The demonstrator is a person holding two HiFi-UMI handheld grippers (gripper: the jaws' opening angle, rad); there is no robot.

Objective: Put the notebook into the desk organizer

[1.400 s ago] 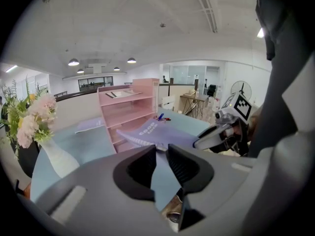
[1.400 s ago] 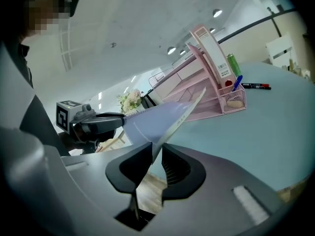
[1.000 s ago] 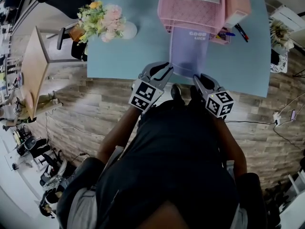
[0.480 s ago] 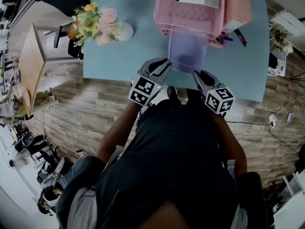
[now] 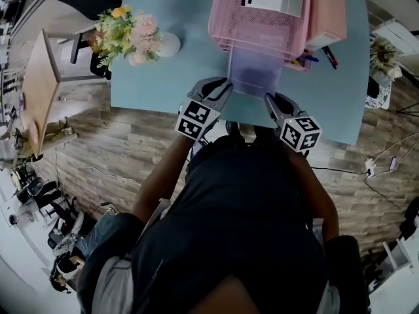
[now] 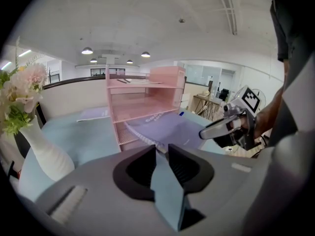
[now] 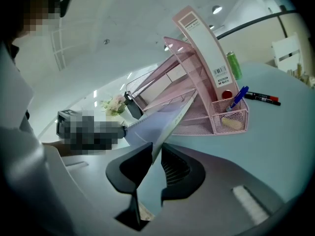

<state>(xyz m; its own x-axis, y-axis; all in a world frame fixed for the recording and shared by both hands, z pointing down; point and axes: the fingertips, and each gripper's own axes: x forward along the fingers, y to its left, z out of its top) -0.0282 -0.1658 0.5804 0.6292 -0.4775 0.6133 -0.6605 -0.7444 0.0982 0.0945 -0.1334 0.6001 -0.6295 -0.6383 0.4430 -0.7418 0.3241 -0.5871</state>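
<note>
A lavender spiral notebook point(image 5: 255, 70) lies flat on the blue table point(image 5: 170, 77). Its far half sits under the bottom shelf of the pink mesh desk organizer point(image 5: 262, 25). My left gripper point(image 5: 220, 89) is shut on the notebook's near left corner, at the spiral edge point(image 6: 158, 142). My right gripper point(image 5: 270, 102) is shut on the near right edge, and the thin cover point(image 7: 165, 124) runs between its jaws. The left gripper view has the notebook point(image 6: 172, 129) slanting into the organizer point(image 6: 142, 102), with the right gripper point(image 6: 221, 128) beside it.
A white vase of flowers point(image 5: 137, 34) stands on the table's left part. Pens point(image 5: 327, 52) lie to the right of the organizer, and a pen cup point(image 7: 231, 119) is fixed to its side. A green can point(image 7: 233, 65) stands behind. The table's front edge is just under both grippers.
Both grippers have moved forward with the notebook, so more of it now lies under the organizer's bottom shelf. Both grips look unchanged.
</note>
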